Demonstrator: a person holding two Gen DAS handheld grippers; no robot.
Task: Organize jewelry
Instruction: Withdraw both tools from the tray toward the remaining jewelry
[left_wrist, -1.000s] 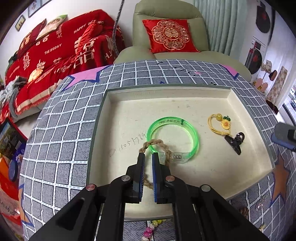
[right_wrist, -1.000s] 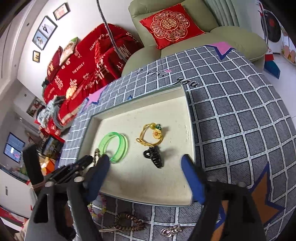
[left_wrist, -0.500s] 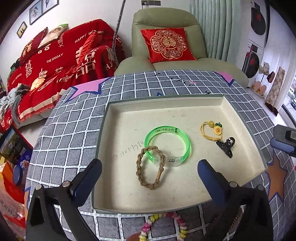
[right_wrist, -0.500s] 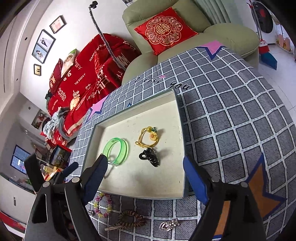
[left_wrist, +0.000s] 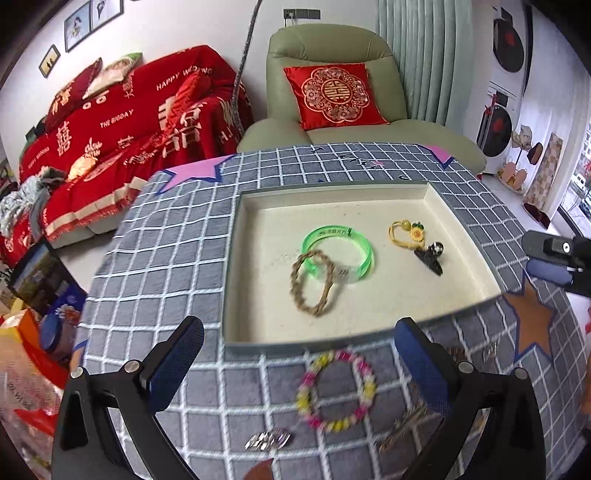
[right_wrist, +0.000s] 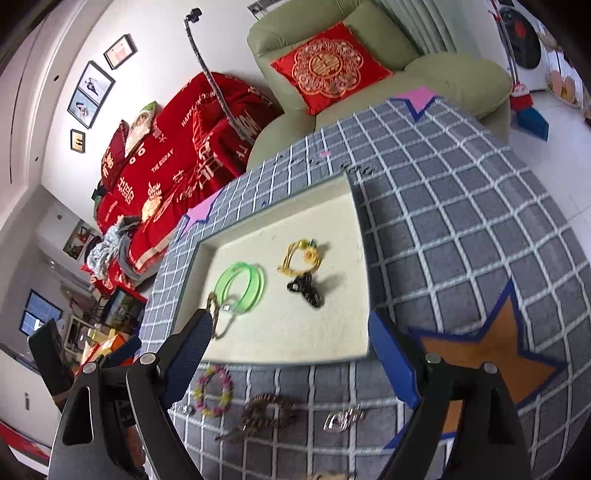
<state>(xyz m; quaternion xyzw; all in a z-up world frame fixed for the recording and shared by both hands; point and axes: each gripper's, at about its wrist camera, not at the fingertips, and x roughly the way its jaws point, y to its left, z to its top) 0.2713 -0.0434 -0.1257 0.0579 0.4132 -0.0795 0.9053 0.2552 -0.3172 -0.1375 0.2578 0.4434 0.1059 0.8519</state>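
Note:
A cream tray (left_wrist: 266, 236) on the checked cloth holds a green bangle (left_wrist: 325, 232), a braided brown bracelet (left_wrist: 294, 288) lying partly over it, a yellow sunflower hair tie (left_wrist: 415, 232) and a black clip (left_wrist: 430, 256). My left gripper (left_wrist: 297, 332) hangs open over the tray's near edge with nothing between its fingers. Below it on the cloth lies a pink and yellow bead bracelet (left_wrist: 303, 391). My right gripper (right_wrist: 290, 319) is at the tray's near right corner; its jaws are opening and hold nothing. Beneath it lie a brown bead bracelet (right_wrist: 266, 410) and a silver charm (right_wrist: 341, 419).
A small silver piece (left_wrist: 267, 439) lies on the cloth at the near edge. Behind the table stand a green armchair (left_wrist: 332, 48) with a red cushion and a sofa under a red cover (left_wrist: 122, 122). Boxes and clutter (left_wrist: 40, 295) fill the floor to the left.
My left gripper opened and let go of the braided bracelet, which now rests in the tray, then drew back over the tray's near edge. My right gripper also drew back and widened slightly.

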